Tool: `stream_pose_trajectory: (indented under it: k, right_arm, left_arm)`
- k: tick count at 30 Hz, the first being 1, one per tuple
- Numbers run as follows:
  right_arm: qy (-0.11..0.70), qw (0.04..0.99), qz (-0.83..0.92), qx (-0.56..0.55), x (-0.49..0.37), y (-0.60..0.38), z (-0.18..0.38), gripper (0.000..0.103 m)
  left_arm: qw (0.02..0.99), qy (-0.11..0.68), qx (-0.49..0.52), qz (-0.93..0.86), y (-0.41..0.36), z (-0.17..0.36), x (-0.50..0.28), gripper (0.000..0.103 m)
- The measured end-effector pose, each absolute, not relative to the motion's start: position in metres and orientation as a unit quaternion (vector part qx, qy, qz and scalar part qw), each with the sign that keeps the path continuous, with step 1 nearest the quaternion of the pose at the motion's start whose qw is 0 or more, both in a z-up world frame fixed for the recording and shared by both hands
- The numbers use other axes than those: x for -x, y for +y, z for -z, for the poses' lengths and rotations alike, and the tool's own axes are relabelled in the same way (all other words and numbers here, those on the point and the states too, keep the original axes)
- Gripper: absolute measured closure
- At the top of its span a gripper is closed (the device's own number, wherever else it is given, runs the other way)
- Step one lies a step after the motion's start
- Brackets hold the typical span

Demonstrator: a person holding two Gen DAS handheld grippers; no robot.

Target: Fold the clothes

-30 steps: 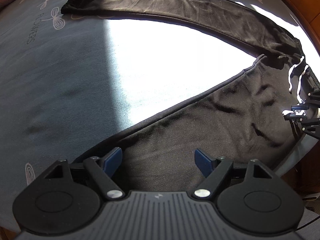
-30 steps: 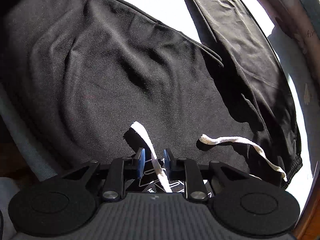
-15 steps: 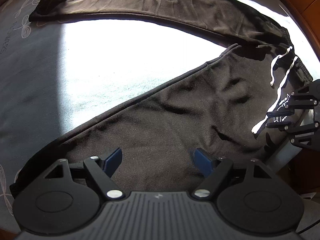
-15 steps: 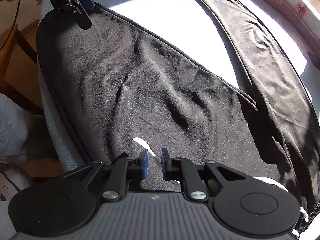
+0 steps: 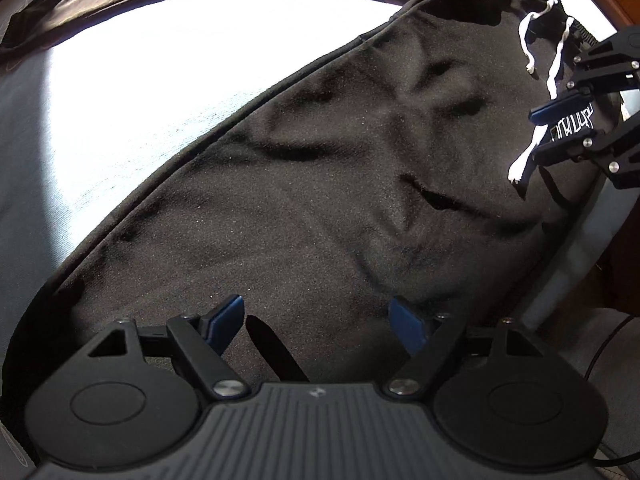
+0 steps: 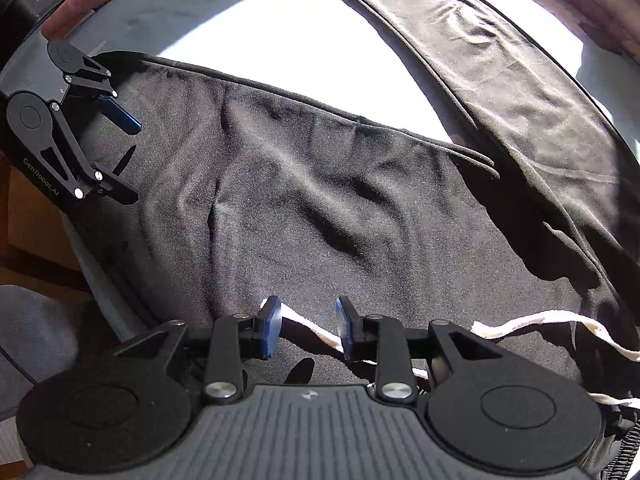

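Observation:
Black drawstring trousers [image 5: 320,200] lie spread on a grey bed, legs splayed apart; they also fill the right wrist view [image 6: 340,200]. My left gripper [image 5: 318,320] is open, low over the near trouser leg, holding nothing. My right gripper [image 6: 306,326] is open at the waistband, with the white drawstring [image 6: 312,330] lying loose between its fingers. The drawstring's other end [image 6: 540,318] trails right. In the left wrist view the right gripper [image 5: 568,120] sits at the waistband by the drawstring [image 5: 528,152]. The right wrist view shows the left gripper [image 6: 120,152] at far left.
The grey bed cover [image 5: 120,100] lies in bright sun between the two legs. The bed edge [image 5: 580,248] drops off at right, with wood floor [image 6: 24,216] beyond. The far trouser leg [image 6: 500,72] runs along the back.
My right gripper has opened and let go of the waistband and drawstring. My left gripper has come lower and closer over the near trouser leg.

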State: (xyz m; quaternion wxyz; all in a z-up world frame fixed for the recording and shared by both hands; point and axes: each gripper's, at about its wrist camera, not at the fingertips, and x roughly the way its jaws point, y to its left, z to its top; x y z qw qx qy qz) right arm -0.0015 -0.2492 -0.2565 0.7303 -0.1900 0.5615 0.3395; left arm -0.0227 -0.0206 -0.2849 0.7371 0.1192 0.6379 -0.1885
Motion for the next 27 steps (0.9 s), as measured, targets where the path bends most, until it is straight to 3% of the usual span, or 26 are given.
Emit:
stream_pose_trajectory:
  k: [23,27]
  right_arm:
    - [0.558,0.743,-0.336,0.155,0.002,-0.204,0.254,0.058]
    - [0.557,0.742,-0.339,0.156,0.006,-0.19,0.259,0.058]
  left_arm:
    - [0.743,0.627,-0.163,0.168,0.022,0.292,0.065,0.023]
    - [0.738,0.646,-0.122,0.155,0.039,0.297,0.069,0.02]
